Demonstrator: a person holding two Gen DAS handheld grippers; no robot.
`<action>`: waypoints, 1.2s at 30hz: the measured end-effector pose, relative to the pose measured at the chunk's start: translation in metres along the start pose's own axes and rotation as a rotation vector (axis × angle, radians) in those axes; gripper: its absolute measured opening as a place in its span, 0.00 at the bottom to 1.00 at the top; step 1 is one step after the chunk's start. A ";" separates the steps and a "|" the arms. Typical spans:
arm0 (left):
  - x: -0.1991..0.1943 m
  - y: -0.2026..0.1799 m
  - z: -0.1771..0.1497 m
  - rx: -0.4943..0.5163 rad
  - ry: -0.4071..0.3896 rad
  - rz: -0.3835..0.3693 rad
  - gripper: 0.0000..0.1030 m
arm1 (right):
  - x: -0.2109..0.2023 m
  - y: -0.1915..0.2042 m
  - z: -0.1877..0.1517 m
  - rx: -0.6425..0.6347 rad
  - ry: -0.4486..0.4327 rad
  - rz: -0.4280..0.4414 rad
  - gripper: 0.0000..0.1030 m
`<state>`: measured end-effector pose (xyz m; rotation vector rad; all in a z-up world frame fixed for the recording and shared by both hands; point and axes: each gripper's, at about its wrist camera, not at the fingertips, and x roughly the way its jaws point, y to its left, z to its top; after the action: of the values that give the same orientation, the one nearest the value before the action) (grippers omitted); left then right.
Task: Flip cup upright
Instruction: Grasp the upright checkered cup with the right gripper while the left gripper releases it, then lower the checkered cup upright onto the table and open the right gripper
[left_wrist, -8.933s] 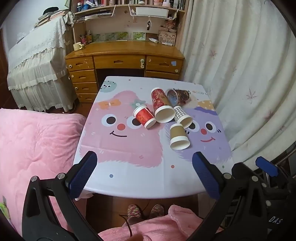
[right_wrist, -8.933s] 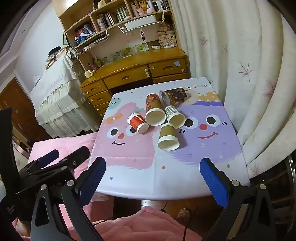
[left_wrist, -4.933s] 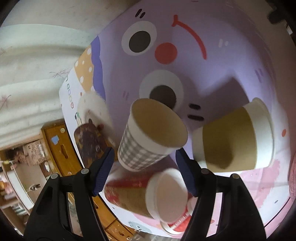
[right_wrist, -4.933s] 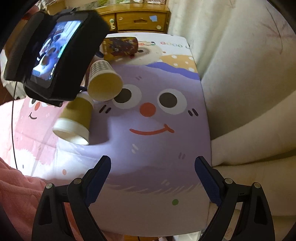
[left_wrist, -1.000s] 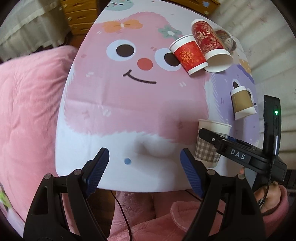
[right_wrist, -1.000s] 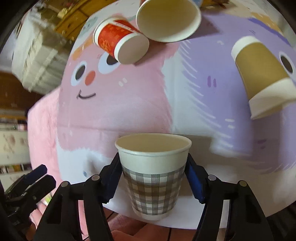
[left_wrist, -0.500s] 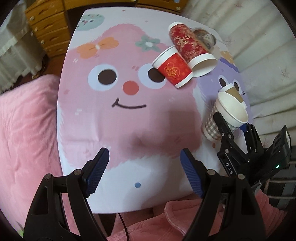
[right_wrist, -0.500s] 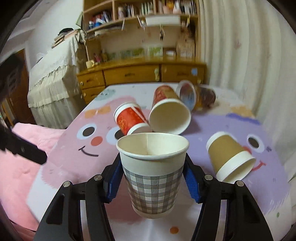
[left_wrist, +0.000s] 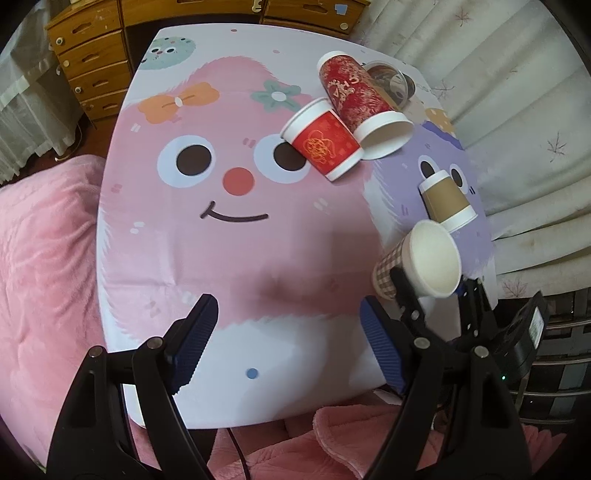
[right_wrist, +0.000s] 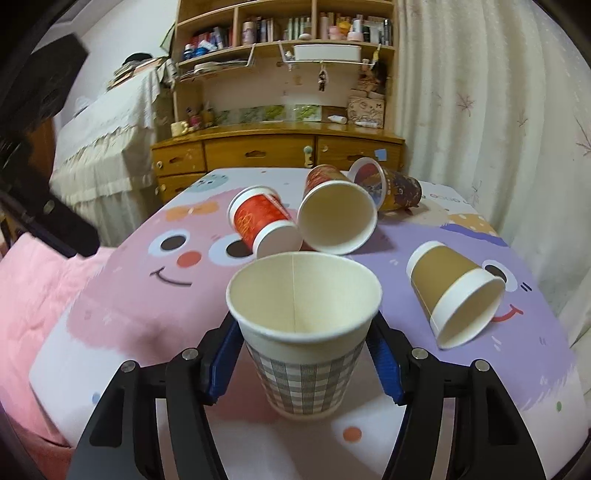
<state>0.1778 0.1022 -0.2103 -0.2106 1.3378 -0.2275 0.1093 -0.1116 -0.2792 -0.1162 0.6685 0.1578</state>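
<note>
My right tool grips the checked cup at lower centre, mouth up and tipped slightly, base just above the counter, so it goes straight down, while my left tool hangs open and empty.

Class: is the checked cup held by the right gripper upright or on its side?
Roughly upright: the checked cup sits mouth-up, tilted slightly, in the right gripper, base near the table.

Only two readable scraps: pale letters "CHA" on the side of the tall red patterned cup lying on its side, and "GOOD" printed along the far right edge of the cartoon tablecloth.
</note>
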 end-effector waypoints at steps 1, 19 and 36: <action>0.000 -0.002 -0.002 -0.002 0.002 0.000 0.75 | -0.002 -0.001 -0.003 -0.006 0.016 0.009 0.63; -0.038 -0.075 -0.081 -0.206 -0.090 0.133 0.75 | -0.073 -0.076 0.011 -0.028 0.447 0.225 0.99; -0.179 -0.176 -0.120 -0.057 -0.418 0.275 0.81 | -0.211 -0.109 0.080 0.264 0.585 0.278 1.00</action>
<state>0.0146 -0.0180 -0.0200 -0.1118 0.9444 0.0851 0.0146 -0.2284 -0.0796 0.1950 1.2823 0.3064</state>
